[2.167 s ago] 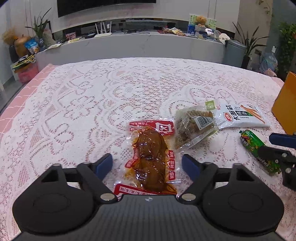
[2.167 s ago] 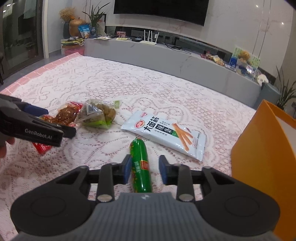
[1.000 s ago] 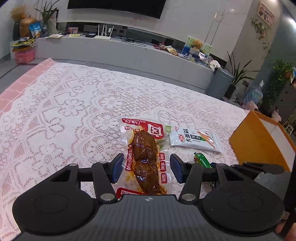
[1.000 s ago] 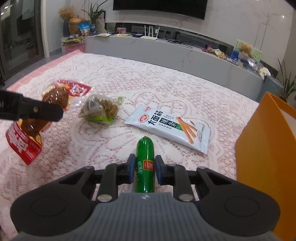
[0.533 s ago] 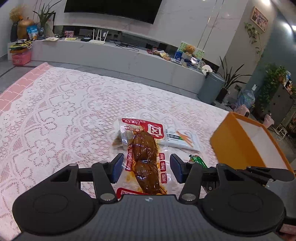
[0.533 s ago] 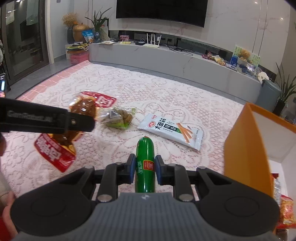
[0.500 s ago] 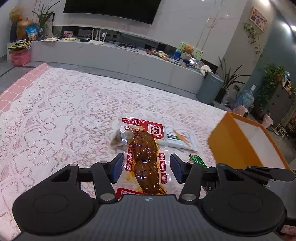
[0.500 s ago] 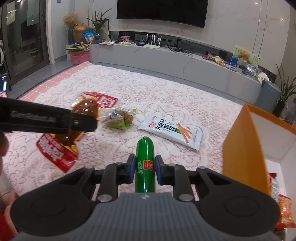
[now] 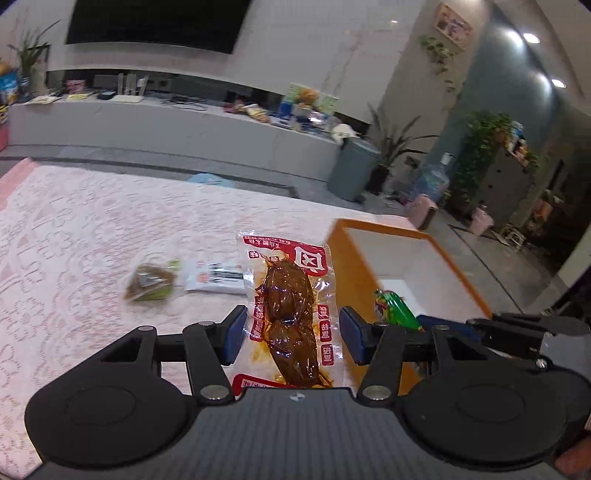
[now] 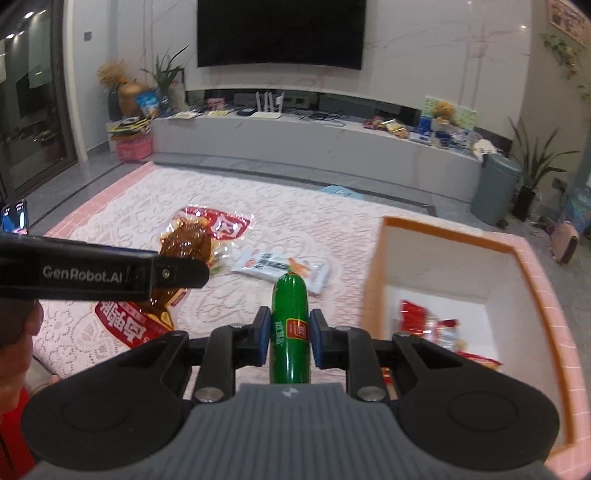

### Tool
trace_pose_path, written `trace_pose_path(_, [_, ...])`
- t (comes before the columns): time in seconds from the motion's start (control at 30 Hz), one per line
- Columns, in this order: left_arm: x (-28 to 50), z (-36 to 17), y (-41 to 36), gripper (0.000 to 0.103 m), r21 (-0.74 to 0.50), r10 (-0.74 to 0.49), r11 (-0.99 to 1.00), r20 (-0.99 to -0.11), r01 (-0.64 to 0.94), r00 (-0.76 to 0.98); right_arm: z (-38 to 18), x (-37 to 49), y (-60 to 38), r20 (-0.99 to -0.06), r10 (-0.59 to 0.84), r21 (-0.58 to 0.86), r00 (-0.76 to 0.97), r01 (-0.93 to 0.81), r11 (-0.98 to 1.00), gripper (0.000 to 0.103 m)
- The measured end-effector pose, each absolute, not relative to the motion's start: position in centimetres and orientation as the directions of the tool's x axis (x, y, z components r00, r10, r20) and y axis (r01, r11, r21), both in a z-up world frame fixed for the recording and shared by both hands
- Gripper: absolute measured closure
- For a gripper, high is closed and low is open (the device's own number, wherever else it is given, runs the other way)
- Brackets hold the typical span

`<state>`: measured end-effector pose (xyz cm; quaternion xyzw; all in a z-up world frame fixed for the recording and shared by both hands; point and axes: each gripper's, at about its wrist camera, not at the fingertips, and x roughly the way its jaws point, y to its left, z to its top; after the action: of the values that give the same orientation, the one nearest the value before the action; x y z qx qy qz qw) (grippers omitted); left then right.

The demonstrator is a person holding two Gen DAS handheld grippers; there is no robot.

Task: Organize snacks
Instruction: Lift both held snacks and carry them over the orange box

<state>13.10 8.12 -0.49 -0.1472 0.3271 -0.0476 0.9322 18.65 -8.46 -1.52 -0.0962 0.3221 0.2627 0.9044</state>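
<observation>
Left wrist view: the left tongs (image 9: 291, 334) clamp the red meat pouch (image 9: 290, 314), lifted near the orange box (image 9: 458, 273) — two packets (image 9: 151, 282) lie on the tabletop (image 9: 74, 240). Right wrist view: the right tongs (image 10: 287, 338) squeeze the green sausage (image 10: 290, 325) beside the box, and only here do snacks already inside (image 10: 428, 325) show

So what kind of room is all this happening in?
Most likely a home living room: a big wall-mounted TV above a long low media console, potted plants, and a lace-covered table.
</observation>
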Motion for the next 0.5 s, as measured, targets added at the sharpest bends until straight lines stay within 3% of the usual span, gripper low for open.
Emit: trace_pose_path(0.5, [19.2,0.4,-1.3,0.041,-0.278,-0.338,0.938,-0.612,0.206,0.715,0.6,21.1,-17.5,-0.660,0.266,-0.119,0.703,-0.447,0.887,0.083])
